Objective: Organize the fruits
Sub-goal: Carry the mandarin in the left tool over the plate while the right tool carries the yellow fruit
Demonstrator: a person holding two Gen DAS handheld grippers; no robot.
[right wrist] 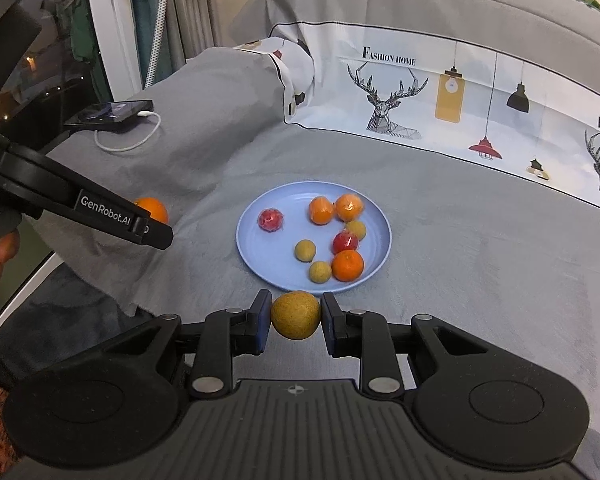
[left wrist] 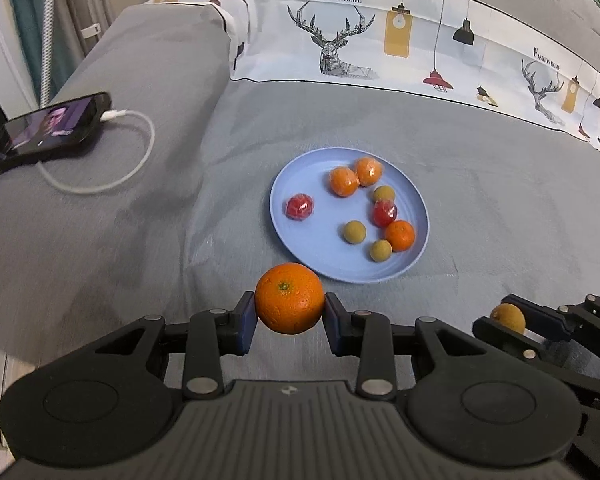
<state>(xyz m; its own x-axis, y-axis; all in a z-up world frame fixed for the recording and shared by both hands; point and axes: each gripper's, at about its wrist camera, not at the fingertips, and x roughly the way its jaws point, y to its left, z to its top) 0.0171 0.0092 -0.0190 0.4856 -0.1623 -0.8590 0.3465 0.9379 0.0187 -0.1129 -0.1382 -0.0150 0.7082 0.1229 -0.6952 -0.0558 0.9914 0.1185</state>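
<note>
My left gripper (left wrist: 290,312) is shut on a large orange (left wrist: 289,303), held just short of the near rim of a pale blue plate (left wrist: 300,240). My right gripper (right wrist: 295,318) is shut on a yellow-brown round fruit (right wrist: 296,314), also just before the plate (right wrist: 256,256). The plate lies on a grey bedspread and holds several small fruits: oranges, red ones in clear wrap and yellow-brown ones. In the right wrist view the left gripper (right wrist: 152,228) shows at the left with its orange (right wrist: 153,209). The right gripper (left wrist: 512,320) appears at the lower right of the left wrist view.
A phone (left wrist: 48,128) with a lit screen and a looped white cable (left wrist: 112,168) lies on the raised grey fold at the left. A printed pillowcase with deer and lamps (left wrist: 380,40) runs along the back. The bed's edge drops off at lower left (right wrist: 60,312).
</note>
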